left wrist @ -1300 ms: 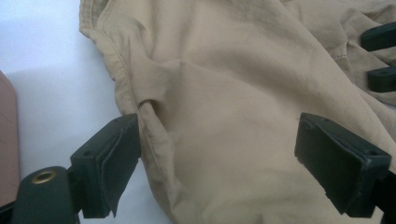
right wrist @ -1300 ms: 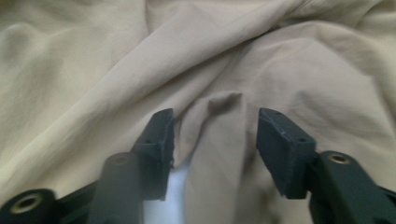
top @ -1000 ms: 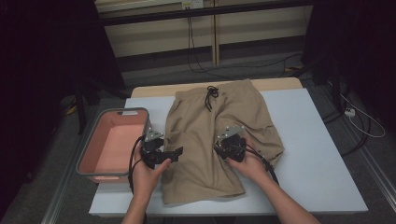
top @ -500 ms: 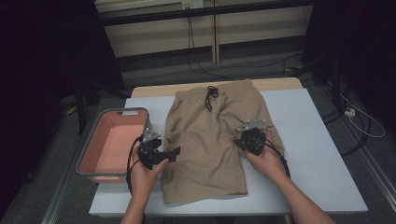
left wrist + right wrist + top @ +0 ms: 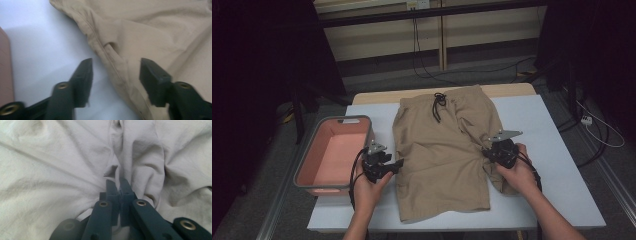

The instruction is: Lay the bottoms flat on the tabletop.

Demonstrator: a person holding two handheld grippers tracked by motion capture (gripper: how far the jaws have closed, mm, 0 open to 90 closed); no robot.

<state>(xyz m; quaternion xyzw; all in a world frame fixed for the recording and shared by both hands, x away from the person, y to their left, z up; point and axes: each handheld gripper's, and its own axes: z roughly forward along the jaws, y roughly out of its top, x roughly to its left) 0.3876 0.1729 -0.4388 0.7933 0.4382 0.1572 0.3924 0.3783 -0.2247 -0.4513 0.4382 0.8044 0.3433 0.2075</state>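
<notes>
The tan shorts (image 5: 444, 150) lay flat on the white tabletop (image 5: 557, 150), waistband and drawstring (image 5: 438, 105) at the far end, legs toward the person. The right gripper (image 5: 488, 153) had its jaws pinched shut on a fold of the cloth at the shorts' right side seam; in the right gripper view the fabric bunched and radiated in creases from between the jaws. The left gripper (image 5: 398, 163) hovered with jaws spread wide, the left side seam and pocket opening (image 5: 111, 46) lying just ahead of them and between them. A pink bin (image 5: 332, 155) stood beside the left gripper, away from the shorts.

The step looked like taking hold of both sides for a fold. To do it well, the left jaws should probably close on the seam edge, catching both layers, level with the right jaws' grip, so the cloth lifts evenly without twisting.
</notes>
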